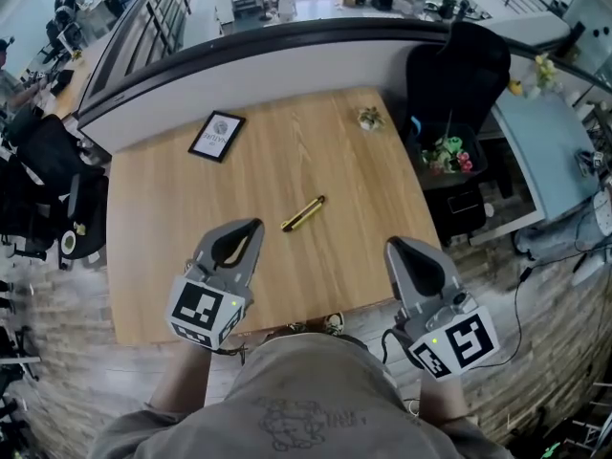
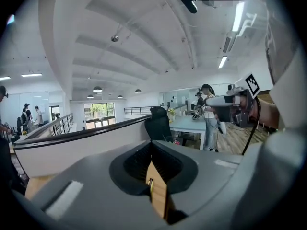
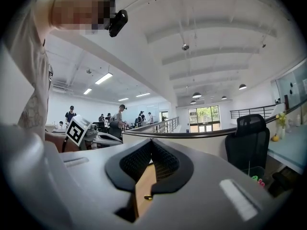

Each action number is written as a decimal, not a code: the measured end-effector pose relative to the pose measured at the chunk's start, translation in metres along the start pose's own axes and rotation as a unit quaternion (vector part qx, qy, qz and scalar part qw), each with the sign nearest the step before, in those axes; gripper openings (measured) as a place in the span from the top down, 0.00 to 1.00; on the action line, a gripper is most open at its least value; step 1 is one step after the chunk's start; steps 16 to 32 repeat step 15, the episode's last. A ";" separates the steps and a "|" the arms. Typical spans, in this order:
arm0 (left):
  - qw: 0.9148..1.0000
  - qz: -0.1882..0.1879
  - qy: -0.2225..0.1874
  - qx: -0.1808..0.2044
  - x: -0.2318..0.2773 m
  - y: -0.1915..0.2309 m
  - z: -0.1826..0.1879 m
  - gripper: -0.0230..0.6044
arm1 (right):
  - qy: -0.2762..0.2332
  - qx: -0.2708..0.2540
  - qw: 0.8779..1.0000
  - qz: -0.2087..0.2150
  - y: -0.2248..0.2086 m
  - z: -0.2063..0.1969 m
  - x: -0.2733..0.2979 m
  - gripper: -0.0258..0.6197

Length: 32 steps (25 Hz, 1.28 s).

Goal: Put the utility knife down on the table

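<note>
The utility knife [image 1: 303, 214], a slim yellow one, lay flat on the wooden table [image 1: 316, 151] near its middle. It was set diagonally, its far end pointing up and to the right in the head view, and nothing touched it. The left gripper [image 1: 251, 226] hung over the near part of the table, to the near left of the knife and clear of it. Its jaws were pressed together with nothing between them, and in the left gripper view only a thin strip of tabletop showed through the slit below the black pads. The right gripper [image 1: 393, 245] was held by the table's near right corner, well apart from the knife. In the right gripper view its jaws likewise stood closed and empty. Both grippers pointed away from the person, with their marker cubes nearest the person's body. A black-framed card [image 1: 217, 136] lay toward the far left of the table, and a small dried-looking sprig [image 1: 370, 117] sat near the far right corner. Beyond the right edge stood a black office chair [image 1: 459, 70] and, nearer the camera, a dark bin [image 1: 475, 165] holding coloured odds and ends. A curved white partition [image 1: 239, 75] ran behind the table.
</note>
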State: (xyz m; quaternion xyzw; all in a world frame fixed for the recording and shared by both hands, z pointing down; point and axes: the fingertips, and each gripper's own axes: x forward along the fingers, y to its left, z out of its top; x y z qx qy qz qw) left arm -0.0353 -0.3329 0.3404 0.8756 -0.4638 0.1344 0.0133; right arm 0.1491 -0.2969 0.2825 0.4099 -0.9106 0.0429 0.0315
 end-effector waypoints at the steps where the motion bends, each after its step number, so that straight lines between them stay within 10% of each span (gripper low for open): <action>1: 1.000 0.003 0.000 0.000 -0.001 0.001 0.000 0.96 | 0.001 0.001 1.000 0.002 0.001 -0.001 0.001 0.94; 32: 1.000 0.007 -0.010 0.005 -0.004 0.009 0.011 0.96 | -0.008 0.029 1.000 -0.009 -0.011 -0.005 0.004 0.95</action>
